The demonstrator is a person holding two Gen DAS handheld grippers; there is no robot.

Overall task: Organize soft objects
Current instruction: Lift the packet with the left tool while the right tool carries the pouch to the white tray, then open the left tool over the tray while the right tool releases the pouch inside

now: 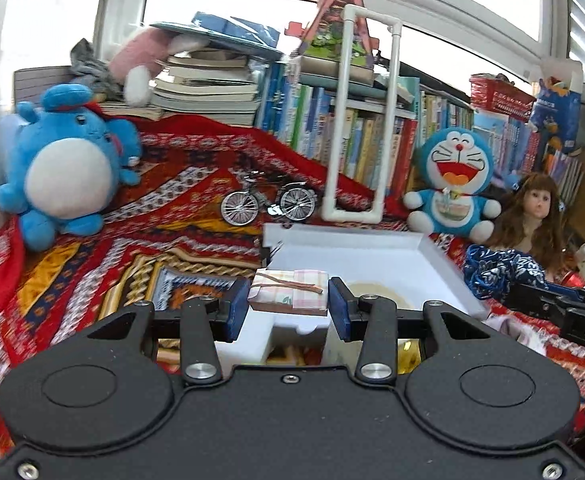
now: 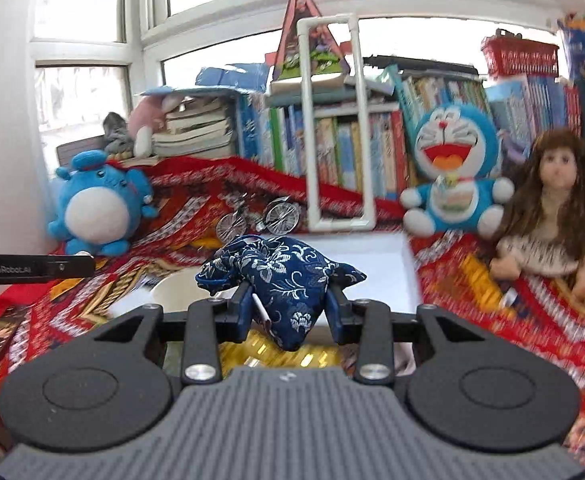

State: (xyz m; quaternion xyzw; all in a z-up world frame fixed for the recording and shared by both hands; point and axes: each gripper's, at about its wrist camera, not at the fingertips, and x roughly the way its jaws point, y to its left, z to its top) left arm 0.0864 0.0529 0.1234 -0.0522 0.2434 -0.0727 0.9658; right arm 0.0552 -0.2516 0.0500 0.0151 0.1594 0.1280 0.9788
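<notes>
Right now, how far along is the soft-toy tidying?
Nothing looks put away yet: the white tray shows no soft item inside. In hand: the left gripper clamps a pink parcel, the right gripper a blue pouch. Left: both need placing; whale plush, Doraemon and doll sit untouched.

White tray (image 1: pixel 432 258) open above; pipe frame (image 1: pixel 366 120), toy bicycle (image 1: pixel 268 202) behind.

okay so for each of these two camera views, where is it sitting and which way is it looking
Left wrist: sits on the left gripper, looking forward at the white tray; its fingers clamp a small wrapped packet.
Right wrist: sits on the right gripper, facing the same way; its fingers hold a blue floral pouch.
Shared: tray, blue plush, Doraemon plush, toy bicycle.
</notes>
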